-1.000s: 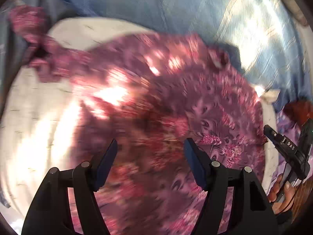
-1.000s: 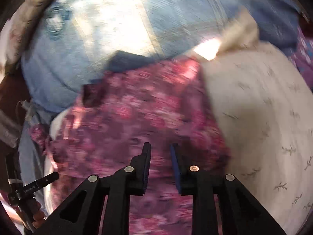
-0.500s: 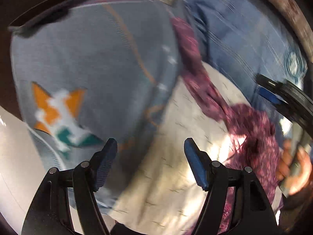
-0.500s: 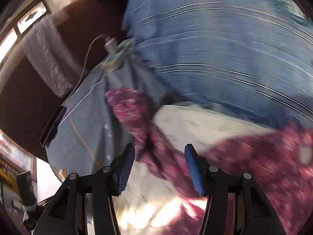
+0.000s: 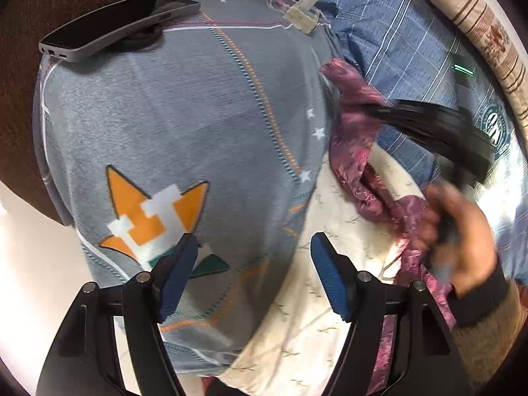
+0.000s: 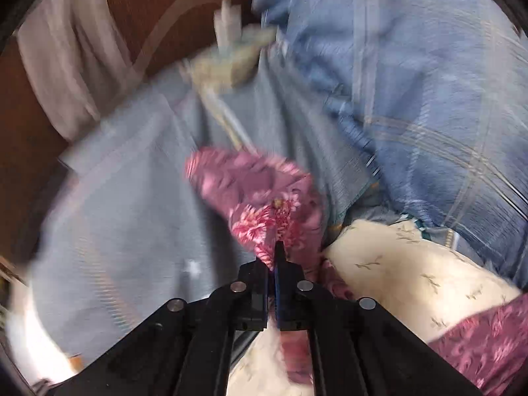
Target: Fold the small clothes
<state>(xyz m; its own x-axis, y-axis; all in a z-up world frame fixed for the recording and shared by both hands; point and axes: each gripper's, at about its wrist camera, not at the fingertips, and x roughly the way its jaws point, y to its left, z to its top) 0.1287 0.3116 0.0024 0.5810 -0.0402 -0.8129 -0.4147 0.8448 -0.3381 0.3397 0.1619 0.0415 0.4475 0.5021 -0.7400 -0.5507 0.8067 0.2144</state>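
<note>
A purple-pink floral garment (image 6: 260, 194) lies on a cream patterned cloth (image 6: 396, 270); one narrow end stretches over a grey-blue blanket. My right gripper (image 6: 273, 264) is shut on that end of the floral garment. In the left wrist view the garment (image 5: 356, 132) runs down the right side, with the right gripper (image 5: 439, 132) blurred on it, held by a hand (image 5: 462, 231). My left gripper (image 5: 252, 277) is open and empty, above the edge between the grey-blue blanket (image 5: 184, 125) and the cream cloth (image 5: 316, 313).
A phone (image 5: 115, 29) lies on the blanket's far edge, with a charger plug (image 5: 305, 16) and cable nearby. A blue striped sheet (image 5: 402, 49) lies to the right, and a striped pillow (image 5: 478, 23) at the far right. Dark brown floor lies beyond.
My right gripper went from open to shut on the garment's narrow end. My left gripper swung left from over the garment to the blanket edge and stayed open.
</note>
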